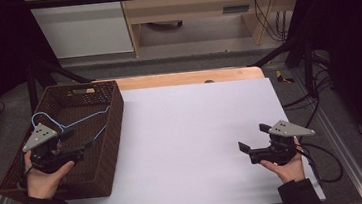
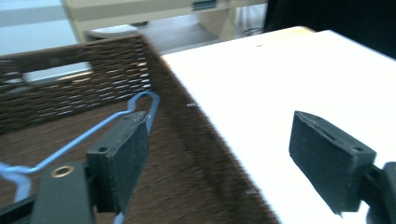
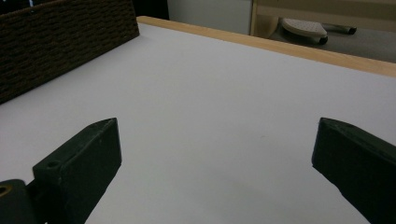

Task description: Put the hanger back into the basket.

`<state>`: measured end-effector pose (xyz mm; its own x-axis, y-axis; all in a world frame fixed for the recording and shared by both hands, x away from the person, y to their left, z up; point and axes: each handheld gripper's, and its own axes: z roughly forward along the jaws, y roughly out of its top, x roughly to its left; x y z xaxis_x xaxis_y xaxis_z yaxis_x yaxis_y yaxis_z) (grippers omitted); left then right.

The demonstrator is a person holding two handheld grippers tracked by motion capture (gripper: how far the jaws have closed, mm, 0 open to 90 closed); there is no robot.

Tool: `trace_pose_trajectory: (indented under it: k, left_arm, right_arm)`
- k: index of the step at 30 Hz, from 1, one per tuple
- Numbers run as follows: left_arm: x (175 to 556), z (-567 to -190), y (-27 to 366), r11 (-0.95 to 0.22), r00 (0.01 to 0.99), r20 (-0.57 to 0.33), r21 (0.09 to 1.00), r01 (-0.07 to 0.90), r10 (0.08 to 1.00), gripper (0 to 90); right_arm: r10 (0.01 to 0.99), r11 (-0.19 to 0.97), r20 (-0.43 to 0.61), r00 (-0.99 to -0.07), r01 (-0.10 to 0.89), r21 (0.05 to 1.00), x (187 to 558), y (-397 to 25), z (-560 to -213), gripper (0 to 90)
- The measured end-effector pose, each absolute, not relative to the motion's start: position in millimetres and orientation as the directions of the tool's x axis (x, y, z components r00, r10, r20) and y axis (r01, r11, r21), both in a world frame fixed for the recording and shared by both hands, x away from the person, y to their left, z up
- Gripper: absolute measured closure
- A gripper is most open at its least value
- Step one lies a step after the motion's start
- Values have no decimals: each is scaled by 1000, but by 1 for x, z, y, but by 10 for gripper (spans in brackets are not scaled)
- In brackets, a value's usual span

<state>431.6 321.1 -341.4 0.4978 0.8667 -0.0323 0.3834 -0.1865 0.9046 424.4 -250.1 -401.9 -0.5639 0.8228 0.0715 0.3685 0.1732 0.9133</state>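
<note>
While the left gripper [image 1: 67, 143] is hovering over the near part of the woven basket [image 1: 113, 119] with its jaws wide apart, the blue wire hanger [image 1: 78, 122] is lying inside the basket, its thin wire running just beside the left jaw in the left gripper view, where its hook [image 2: 144, 100] is curving up past the pad's tip. I cannot tell whether the wire is touching that pad. The right gripper [image 1: 254, 137] is waiting at the near right of the white table [image 1: 192, 131], well apart from the basket, jaws likewise spread and holding nothing.

As I judge it, the step in hand is picking the hanger out of the basket. To do it well, the left gripper should be centring one straight run of wire between the pads, not the hook's curve, and closing squarely across it. Lifting should be going straight up, so the hanger is not catching on the basket's right wall. The right gripper should be staying clear.
</note>
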Motion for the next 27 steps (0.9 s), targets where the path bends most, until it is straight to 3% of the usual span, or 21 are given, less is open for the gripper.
trace_pose_trajectory:
  k: [13, 27]
  left_arm:
    - [419, -366, 272, -228, 618, -28, 916, 330, 785, 102]
    - [415, -376, 266, -235, 640, -28, 917, 323, 768, 91]
  right_arm:
    - [821, 167, 69, -567, 354, 920, 423, -252, -400, 18]
    - [820, 161, 70, -568, 346, 924, 421, -254, -399, 18]
